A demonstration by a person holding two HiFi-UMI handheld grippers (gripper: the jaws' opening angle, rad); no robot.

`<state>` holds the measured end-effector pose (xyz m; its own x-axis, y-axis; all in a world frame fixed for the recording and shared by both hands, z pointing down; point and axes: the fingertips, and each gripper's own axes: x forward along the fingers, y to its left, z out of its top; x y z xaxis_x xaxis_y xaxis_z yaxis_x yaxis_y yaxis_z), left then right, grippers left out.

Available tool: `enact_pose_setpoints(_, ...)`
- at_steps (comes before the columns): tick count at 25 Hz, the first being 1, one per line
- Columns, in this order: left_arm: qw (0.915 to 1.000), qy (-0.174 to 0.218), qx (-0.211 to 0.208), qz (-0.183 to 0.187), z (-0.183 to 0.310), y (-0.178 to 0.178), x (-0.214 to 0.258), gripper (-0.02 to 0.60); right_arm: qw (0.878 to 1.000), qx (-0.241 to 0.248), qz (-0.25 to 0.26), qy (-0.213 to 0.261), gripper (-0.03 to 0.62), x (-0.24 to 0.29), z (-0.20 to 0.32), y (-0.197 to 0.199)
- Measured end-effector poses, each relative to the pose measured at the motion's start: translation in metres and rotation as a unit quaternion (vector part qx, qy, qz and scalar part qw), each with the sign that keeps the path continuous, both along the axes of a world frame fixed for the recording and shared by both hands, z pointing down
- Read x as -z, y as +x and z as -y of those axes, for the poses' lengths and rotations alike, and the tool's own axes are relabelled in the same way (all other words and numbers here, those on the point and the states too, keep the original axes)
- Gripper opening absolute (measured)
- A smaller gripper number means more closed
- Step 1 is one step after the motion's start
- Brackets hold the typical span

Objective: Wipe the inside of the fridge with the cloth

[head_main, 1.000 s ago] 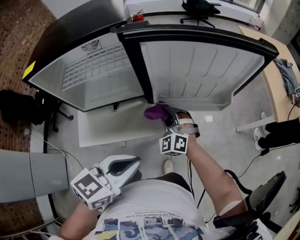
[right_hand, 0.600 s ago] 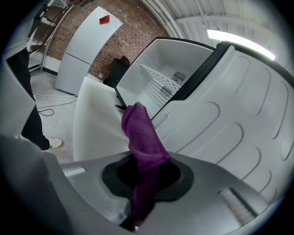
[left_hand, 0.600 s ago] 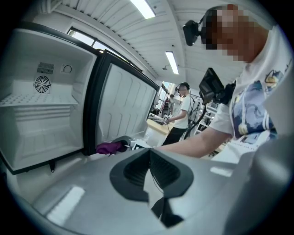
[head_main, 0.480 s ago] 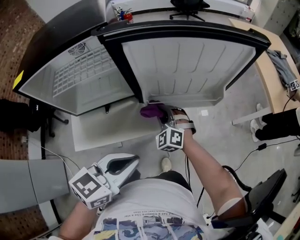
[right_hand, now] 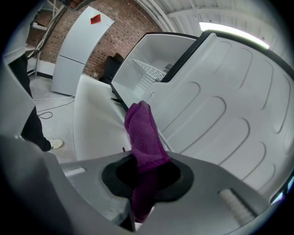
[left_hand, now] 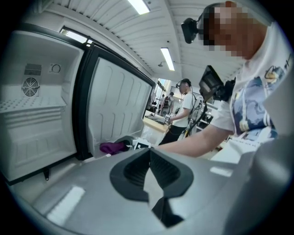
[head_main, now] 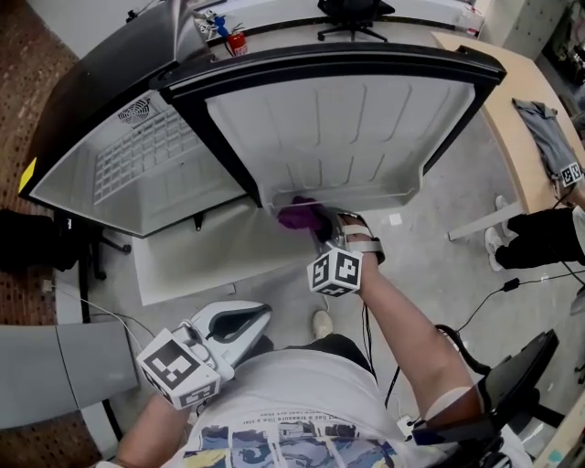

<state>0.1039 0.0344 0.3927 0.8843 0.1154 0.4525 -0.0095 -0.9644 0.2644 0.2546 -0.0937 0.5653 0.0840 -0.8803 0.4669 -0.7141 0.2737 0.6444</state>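
while the left gripper (left_hand: 149,156) is closed empty, the purple cloth (right_hand: 143,133) is clamped by the right gripper (right_hand: 144,165) at the fridge door (right_hand: 220,114).

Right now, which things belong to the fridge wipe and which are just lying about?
In the job: purple cloth, clamped in the right gripper; open fridge; door liner, cloth at its lower edge.
Lying about: office chair; grey garment on the desk; black bag; left gripper, shut and empty.
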Motion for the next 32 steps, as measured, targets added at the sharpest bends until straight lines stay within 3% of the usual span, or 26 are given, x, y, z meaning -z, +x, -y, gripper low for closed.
enact_pose_setpoints(32, 0.9975, 0.010, -0.070, -0.003, -0.034, 0.077, 0.001, 0.007, 0.991, -0.130, 0.034, -0.008, 0.054, -0.009, -0.094, 0.147)
